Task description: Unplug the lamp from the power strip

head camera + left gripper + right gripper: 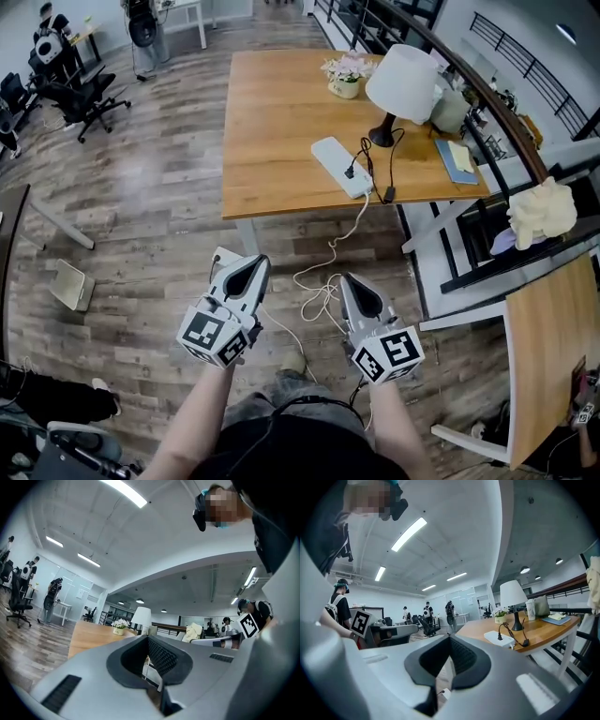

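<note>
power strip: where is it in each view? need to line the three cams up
Head view: power strip upper centre-right, near the front edge of the table, just below the lamp's base.
Left gripper view: not visible.
Right gripper view: right of centre, at the table's near edge, left of the lamp's base.
Shared landmark: the white-shaded lamp.
</note>
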